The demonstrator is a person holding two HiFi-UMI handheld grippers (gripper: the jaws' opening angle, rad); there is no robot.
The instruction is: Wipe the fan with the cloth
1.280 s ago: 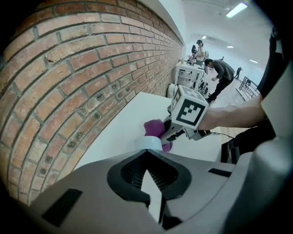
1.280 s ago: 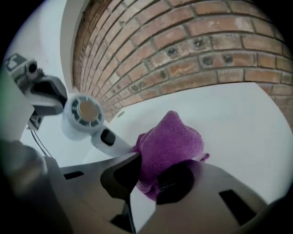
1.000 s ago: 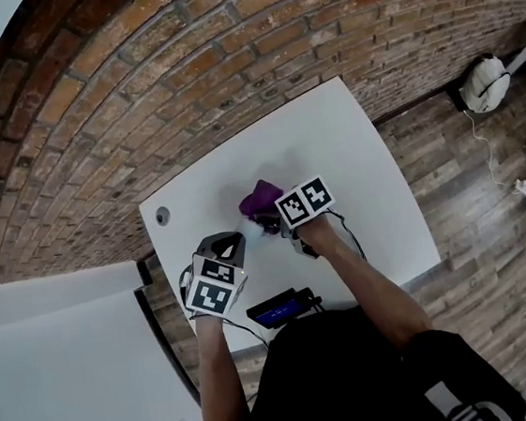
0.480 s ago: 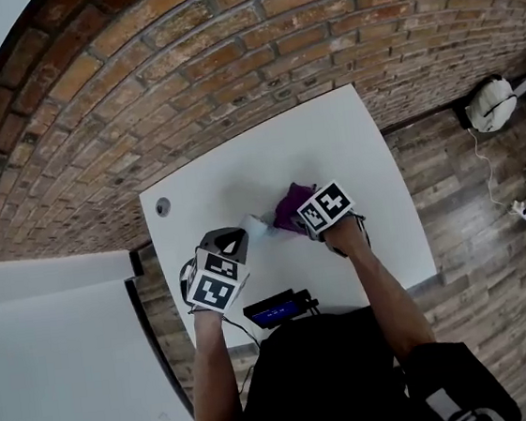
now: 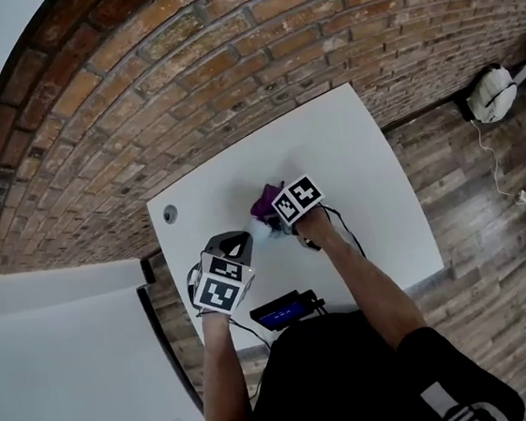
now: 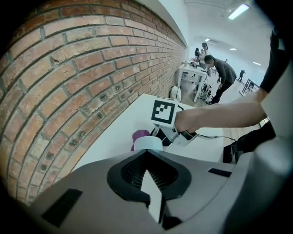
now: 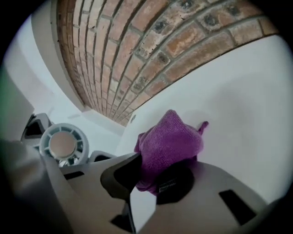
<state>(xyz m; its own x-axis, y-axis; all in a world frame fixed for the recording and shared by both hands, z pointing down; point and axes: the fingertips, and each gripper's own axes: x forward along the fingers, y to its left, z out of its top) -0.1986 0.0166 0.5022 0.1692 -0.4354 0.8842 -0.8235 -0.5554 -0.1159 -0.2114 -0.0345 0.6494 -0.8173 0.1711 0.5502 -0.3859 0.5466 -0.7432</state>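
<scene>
Currently: white tabletop [image 5: 352, 166] under both arms. Left hand-held gripper [image 6: 147, 155] is clenched on the small white fan [image 7: 62, 144] near mid-table. Right hand-held gripper [image 7: 160, 170] grasps the bunched purple cloth [image 7: 169, 141], just beside the fan; contact unclear.

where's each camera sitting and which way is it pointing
Head view: on the person's head, facing steeply down at the white table; arms, left hand-held gripper, right hand-held gripper show.
Left gripper view: on the left hand-held gripper, facing along its jaws at the fan, brick wall alongside; the right hand shows.
Right gripper view: on the right hand-held gripper, facing along jaws clamped on the purple cloth; no limb shows.
All three share fan and cloth.
</scene>
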